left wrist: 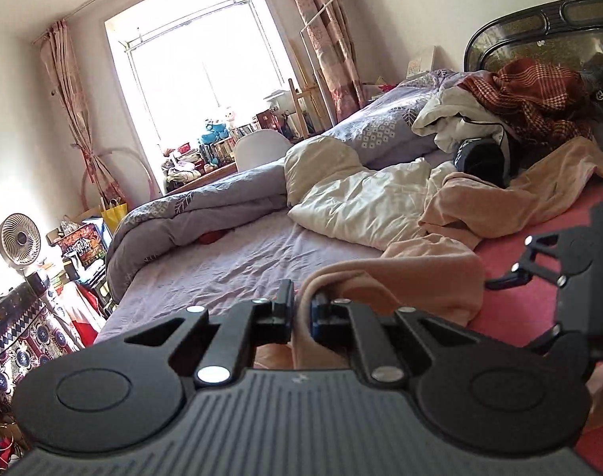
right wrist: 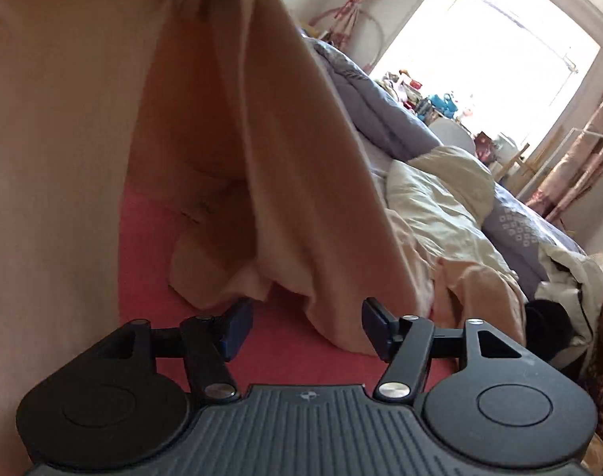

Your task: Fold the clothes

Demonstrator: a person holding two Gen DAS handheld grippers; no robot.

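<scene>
The left gripper (left wrist: 301, 313) has its jaws clamped on a fold of the soft peach fleece garment (left wrist: 400, 277). It holds that edge up above the pink-red bed sheet (left wrist: 511, 317). The rest of the garment trails away over the pink-red sheet toward the crumpled cream quilt (left wrist: 357, 206).

In the right wrist view the same peach garment (right wrist: 241, 139) hangs like a curtain, and its bottom edge rests on the pink-red sheet (right wrist: 150, 238). The right gripper (right wrist: 306, 323) sits low over that sheet, just in front of the hanging edge. Its jaws are apart and nothing is between them.

The step looks like picking the garment up to spread it out before folding. Next, the right gripper likely needs to reach the hanging edge and close on it, well apart from the left gripper's hold. Then both can pull the cloth flat over the pink-red sheet.
</scene>
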